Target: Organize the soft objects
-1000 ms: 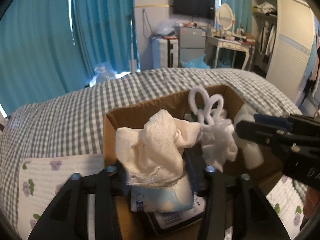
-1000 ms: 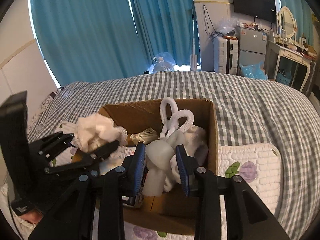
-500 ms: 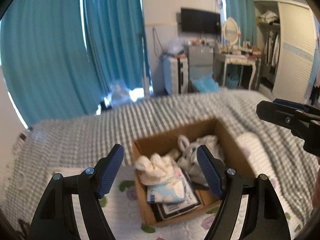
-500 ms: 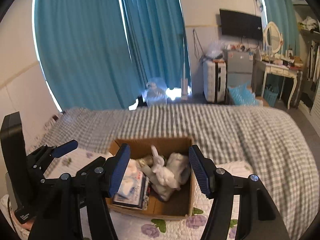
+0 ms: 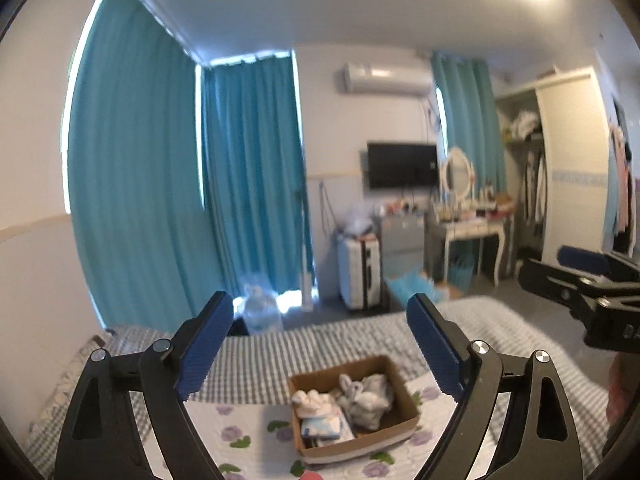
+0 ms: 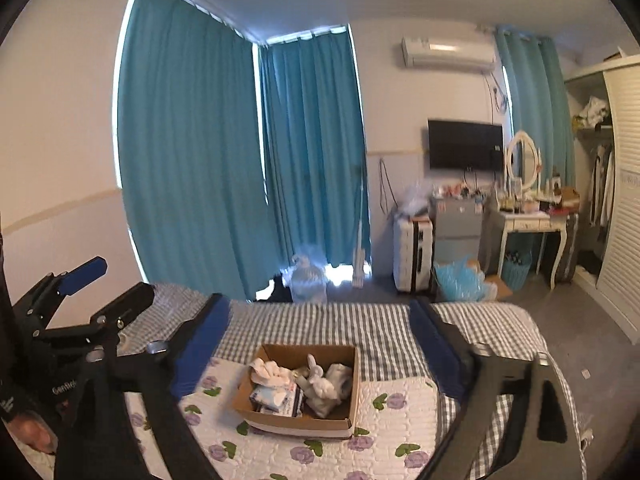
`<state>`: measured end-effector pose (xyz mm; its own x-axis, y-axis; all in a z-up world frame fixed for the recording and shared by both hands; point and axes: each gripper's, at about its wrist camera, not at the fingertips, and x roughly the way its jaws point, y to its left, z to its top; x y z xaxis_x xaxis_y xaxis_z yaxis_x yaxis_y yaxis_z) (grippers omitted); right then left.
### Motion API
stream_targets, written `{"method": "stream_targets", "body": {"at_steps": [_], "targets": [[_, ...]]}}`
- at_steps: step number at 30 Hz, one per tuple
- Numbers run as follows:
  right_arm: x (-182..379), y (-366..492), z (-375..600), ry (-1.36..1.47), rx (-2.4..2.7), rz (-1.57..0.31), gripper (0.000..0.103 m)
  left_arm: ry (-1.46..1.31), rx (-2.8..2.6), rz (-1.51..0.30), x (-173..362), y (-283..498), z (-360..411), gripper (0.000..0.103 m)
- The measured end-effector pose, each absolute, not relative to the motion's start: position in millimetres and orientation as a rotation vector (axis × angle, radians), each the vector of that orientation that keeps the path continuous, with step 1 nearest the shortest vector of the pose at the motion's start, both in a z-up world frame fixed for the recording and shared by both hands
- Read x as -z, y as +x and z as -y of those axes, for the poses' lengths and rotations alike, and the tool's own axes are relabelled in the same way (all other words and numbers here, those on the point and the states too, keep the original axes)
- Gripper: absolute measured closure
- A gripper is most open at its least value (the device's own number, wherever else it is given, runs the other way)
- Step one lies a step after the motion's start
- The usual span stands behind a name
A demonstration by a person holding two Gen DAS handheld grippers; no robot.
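Observation:
A cardboard box (image 5: 404,424) (image 6: 298,424) sits on the bed on a white floral quilt. In it lie a cream cloth (image 5: 314,400) (image 6: 269,372), a white plush rabbit (image 5: 360,394) (image 6: 320,386) and a pale blue packet (image 5: 322,427) (image 6: 276,396). My left gripper (image 5: 320,344) is open and empty, high above and behind the box. My right gripper (image 6: 320,344) is open and empty, also high above the box. Each gripper shows at the edge of the other's view: the right one (image 5: 580,276) and the left one (image 6: 80,288).
The bed has a grey checked cover (image 6: 360,328) and a white floral quilt (image 6: 392,420). Teal curtains (image 6: 240,160), a white suitcase (image 6: 412,252), a dressing table (image 6: 528,224), a wall TV (image 6: 464,144) and a wardrobe (image 6: 624,200) lie beyond the bed.
Both grippers let go of their soft things in the box, opened wide and pulled far up and back. The box now looks small and far below.

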<state>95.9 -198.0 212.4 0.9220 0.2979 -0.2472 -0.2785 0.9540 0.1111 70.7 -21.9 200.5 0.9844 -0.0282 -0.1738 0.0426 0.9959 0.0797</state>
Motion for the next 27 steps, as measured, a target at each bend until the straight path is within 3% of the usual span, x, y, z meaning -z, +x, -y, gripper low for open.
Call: {"method": "stream_targets", "body": {"at_steps": [6,13,27], "targets": [[-226.8,41.2,212.7,0.086,-0.304,-0.155,0.0,0.035,0.018,-0.064,-208.8,16.7,16.9,0.013],[-203.7,18.3,215.2,0.06,-0.318,-0.119,0.0,-0.005,-0.024,-0.049,-177.2,-2.5,9.6,0.013],[-69.5,83.9,207.2,0.043,-0.283,-0.247,0.0,-0.024,-0.094,-0.246,-40.1,56.3,7.8,0.013]]}}
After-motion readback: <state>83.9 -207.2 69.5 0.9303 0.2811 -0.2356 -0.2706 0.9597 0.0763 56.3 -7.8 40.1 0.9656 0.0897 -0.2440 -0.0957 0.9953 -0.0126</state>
